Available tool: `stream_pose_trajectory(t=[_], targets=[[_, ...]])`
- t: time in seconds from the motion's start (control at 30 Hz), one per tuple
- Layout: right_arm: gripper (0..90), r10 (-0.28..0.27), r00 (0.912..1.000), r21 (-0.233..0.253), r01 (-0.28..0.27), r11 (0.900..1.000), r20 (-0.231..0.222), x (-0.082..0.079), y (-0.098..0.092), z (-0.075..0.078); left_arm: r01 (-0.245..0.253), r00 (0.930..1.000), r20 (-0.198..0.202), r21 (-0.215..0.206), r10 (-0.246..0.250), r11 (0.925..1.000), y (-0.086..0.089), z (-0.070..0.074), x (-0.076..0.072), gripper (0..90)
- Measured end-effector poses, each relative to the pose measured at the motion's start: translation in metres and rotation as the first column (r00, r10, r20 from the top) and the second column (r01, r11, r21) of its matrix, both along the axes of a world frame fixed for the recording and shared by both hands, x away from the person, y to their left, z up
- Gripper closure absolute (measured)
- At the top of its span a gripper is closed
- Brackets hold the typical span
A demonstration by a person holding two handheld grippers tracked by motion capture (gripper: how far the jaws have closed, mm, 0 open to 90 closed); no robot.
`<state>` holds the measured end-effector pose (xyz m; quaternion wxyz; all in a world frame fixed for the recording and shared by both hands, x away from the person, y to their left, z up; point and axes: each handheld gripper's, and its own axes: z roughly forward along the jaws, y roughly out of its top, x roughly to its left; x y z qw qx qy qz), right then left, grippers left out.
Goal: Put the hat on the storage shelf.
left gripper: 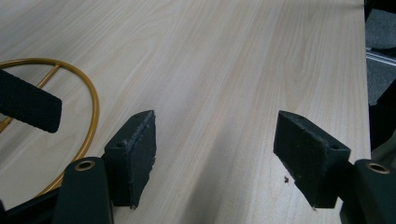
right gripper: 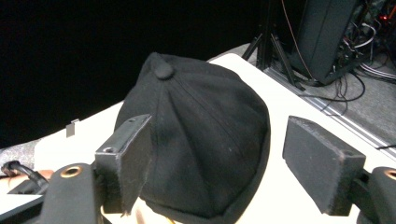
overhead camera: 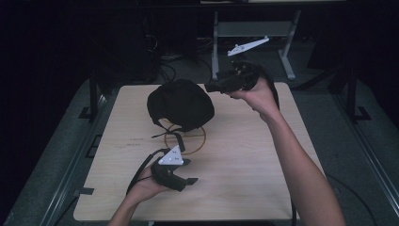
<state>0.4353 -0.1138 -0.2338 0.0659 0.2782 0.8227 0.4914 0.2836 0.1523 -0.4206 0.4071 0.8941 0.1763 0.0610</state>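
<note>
A black cap [overhead camera: 181, 103] sits on a gold wire stand, whose ring base [overhead camera: 196, 139] lies on the table. My right gripper [overhead camera: 210, 87] hangs open in the air just right of the cap, pointing at it. In the right gripper view the cap [right gripper: 205, 130] sits ahead between the open jaws [right gripper: 219, 140], untouched. My left gripper [overhead camera: 189, 171] rests low near the table's front, open, aimed to the right. In the left gripper view the open jaws [left gripper: 217, 130] frame bare wood, with the gold ring [left gripper: 92, 109] and the cap's black strap [left gripper: 28, 107] to the left.
The light wooden table [overhead camera: 244, 160] has bare surface to the right and front of the stand. Behind it stand grey metal legs [overhead camera: 287, 61] and cables on a dark floor. Rails run along both table sides.
</note>
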Motion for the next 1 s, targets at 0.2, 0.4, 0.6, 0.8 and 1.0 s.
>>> stream_pose_trajectory(t=[0.2,0.4,0.6,0.8,1.0], targets=[[19.5,-0.035,0.9994,0.000,0.035,0.999,-0.005,-0.005,-0.018,-0.002,-0.004,1.0000,0.007,0.003,0.004,1.0000,-0.001,0.000,0.000,28.0],[19.0,-0.048,0.9988,0.004,0.048,0.999,0.003,-0.006,-0.030,-0.003,-0.005,0.9999,0.009,-0.002,0.005,1.0000,-0.001,0.000,0.000,27.8],[18.5,-0.060,0.9982,-0.002,0.060,0.998,0.001,-0.010,-0.042,-0.003,-0.007,0.9999,0.014,-0.001,0.007,1.0000,0.000,0.001,0.000,27.7],[18.5,-0.069,0.9976,-0.005,0.069,0.998,-0.004,-0.013,-0.050,-0.007,-0.009,0.9998,0.016,0.000,0.009,1.0000,0.000,0.000,0.000,27.4],[18.4,-0.080,0.9967,-0.010,0.080,0.997,-0.009,-0.017,-0.059,-0.013,-0.009,0.9998,0.016,0.001,0.009,1.0000,-0.001,-0.001,0.000,27.4]])
